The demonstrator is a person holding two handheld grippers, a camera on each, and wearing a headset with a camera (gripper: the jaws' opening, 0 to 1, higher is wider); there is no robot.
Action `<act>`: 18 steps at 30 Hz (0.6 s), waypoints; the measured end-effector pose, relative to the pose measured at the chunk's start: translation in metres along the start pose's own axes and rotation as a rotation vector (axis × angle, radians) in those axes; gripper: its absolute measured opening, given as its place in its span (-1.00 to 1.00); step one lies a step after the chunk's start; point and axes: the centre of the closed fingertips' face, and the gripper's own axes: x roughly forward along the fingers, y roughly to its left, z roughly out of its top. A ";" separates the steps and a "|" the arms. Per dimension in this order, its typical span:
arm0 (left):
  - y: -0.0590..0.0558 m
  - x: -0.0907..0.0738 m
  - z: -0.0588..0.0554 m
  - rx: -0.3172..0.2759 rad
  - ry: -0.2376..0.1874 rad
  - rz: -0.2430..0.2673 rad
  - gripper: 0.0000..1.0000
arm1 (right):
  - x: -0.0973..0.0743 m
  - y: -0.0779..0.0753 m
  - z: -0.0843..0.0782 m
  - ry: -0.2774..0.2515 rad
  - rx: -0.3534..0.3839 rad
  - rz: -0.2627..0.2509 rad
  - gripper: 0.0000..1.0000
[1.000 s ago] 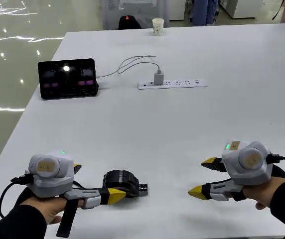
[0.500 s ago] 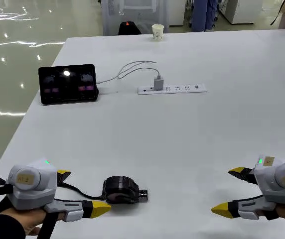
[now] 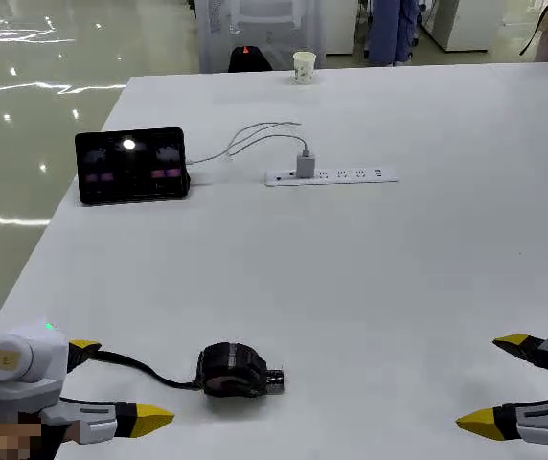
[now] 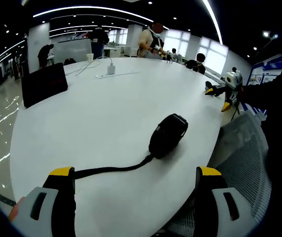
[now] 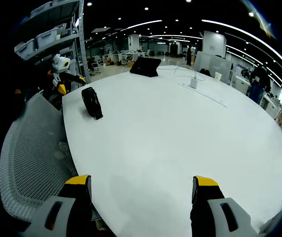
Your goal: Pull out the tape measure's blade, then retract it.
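Within the last second I have drawn both tongs back and apart. My left gripper (image 3: 125, 380), which was right up against the tape measure (image 3: 231, 369), now sits off toward the table's (image 3: 351, 268) near left corner. My right gripper (image 3: 487, 380) has slid out toward the near right, well apart from the case. Both have their jaws spread wide and hold nothing; each gripper view shows bare tabletop between the yellow tips.

The tape measure lies alone on the table, close to the near edge and left of its middle. Its black strap (image 3: 145, 369) trails left toward my left gripper, whose jaws are not closed on it. I see no blade drawn out of the case, only the small end hook at its right side.

I judge the blade is back inside and the work is finished or nearly so, with my tongs clearing away. The tablet (image 3: 130, 165), power strip (image 3: 330, 175) and paper cup (image 3: 304, 65) toward the far edge sit as they did.
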 end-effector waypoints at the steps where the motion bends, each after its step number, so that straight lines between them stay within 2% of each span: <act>1: 0.001 -0.001 -0.001 -0.001 0.001 0.002 0.98 | -0.001 0.000 -0.001 0.000 -0.001 -0.002 0.72; 4: 0.002 -0.004 -0.004 0.009 0.008 0.008 0.98 | -0.003 -0.002 -0.002 -0.006 0.009 -0.005 0.88; 8: 0.003 -0.007 -0.006 0.011 0.011 0.015 0.98 | -0.004 0.001 -0.005 -0.008 0.023 -0.004 0.98; 18: 0.008 -0.009 -0.006 0.017 0.012 0.037 0.98 | -0.006 0.008 -0.010 0.001 0.029 0.007 0.98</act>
